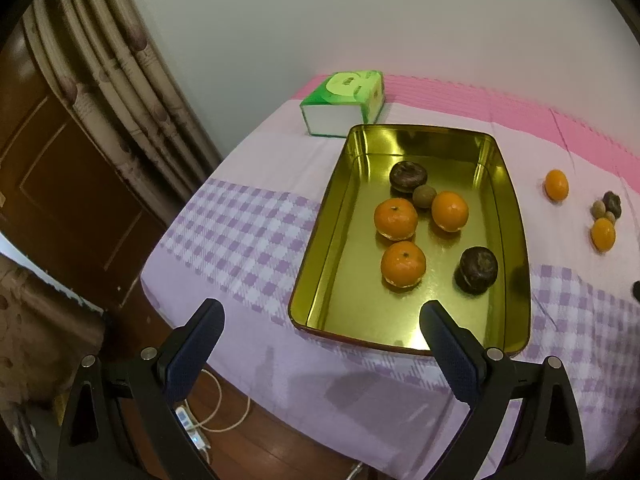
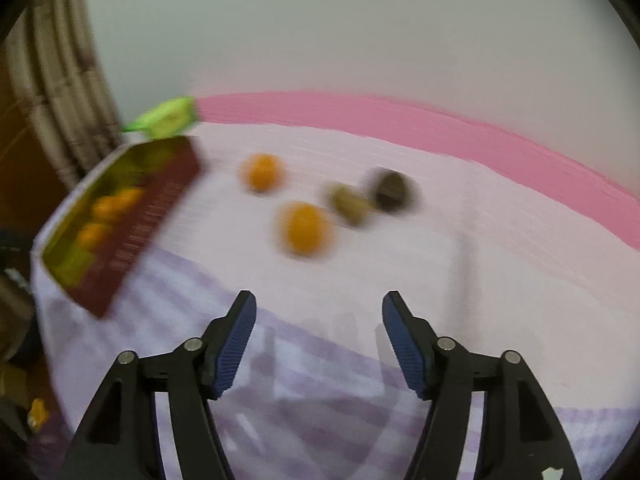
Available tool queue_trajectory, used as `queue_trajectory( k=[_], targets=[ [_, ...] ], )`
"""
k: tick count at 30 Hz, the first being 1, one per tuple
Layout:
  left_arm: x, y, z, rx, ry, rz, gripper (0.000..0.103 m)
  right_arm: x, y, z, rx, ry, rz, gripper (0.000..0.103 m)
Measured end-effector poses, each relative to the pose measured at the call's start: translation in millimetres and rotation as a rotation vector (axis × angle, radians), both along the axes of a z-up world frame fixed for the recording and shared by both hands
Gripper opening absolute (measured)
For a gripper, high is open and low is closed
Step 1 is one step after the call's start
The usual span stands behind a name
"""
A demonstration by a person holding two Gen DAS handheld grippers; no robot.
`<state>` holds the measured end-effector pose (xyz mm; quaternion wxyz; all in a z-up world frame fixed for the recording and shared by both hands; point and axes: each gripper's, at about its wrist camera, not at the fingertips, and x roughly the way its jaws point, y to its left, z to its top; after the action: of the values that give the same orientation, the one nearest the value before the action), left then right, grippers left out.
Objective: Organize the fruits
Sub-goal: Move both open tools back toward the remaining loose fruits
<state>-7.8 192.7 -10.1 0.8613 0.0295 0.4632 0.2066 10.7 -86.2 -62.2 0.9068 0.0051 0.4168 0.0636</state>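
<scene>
left wrist view:
left tongs [image 1: 322, 316]: spread wide, nothing between the pads, held over the near edge of the surface [image 1: 248, 232] with its lilac check cloth
gold tin [image 1: 320, 264]: ahead of the tongs, slightly to their right; its near rim runs just past the right finger [image 1: 452, 352]
in tin: three oranges, nearest [image 1: 403, 264], then [image 1: 395, 218] and [image 1: 449, 211] further out; dark fruit [image 1: 476, 270] ahead of the right finger; second dark fruit [image 1: 408, 176] at the far end, small brown fruit [image 1: 424, 196] touching it
outside tin: far right of the tongs, lone orange [image 1: 556, 184]; further right a cluster of an orange [image 1: 603, 233], small brown fruits [image 1: 599, 209] and a dark fruit [image 1: 612, 201]
tissue pack [image 1: 344, 98]: green, beyond the tin's far end

right wrist view (motion-blurred):
right tongs [image 2: 319, 312]: wide apart, holding nothing, over the cloth
loose fruit: ahead of the tongs, near orange [image 2: 306, 229], far orange [image 2: 262, 171] to its left, brown fruit [image 2: 352, 202] and dark fruit [image 2: 392, 187] just ahead-right
tin [image 2: 132, 224]: far left of the tongs, oranges visible inside; count unclear in the blur
</scene>
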Motion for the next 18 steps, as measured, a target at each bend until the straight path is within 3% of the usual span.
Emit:
queue_trajectory(
  k=[8, 13, 18],
  targets=[
    [3.6, -28.7, -3.3, 0.05, 0.011, -0.113, 0.098, 4.0, -79.6, -26.3, -0.09, 0.055, -0.176, 0.072],
    [9.6, -62.4, 14.3, 0.037, -0.03, -0.309, 0.098, 6.9, -91.1, -33.6, -0.079, 0.043, -0.189, 0.082],
    [37.3, -106.4, 28.1, -0.003, -0.025, -0.574, 0.098, 7.8, -93.7, -33.8, -0.049, 0.038, -0.184, 0.082]
  ],
)
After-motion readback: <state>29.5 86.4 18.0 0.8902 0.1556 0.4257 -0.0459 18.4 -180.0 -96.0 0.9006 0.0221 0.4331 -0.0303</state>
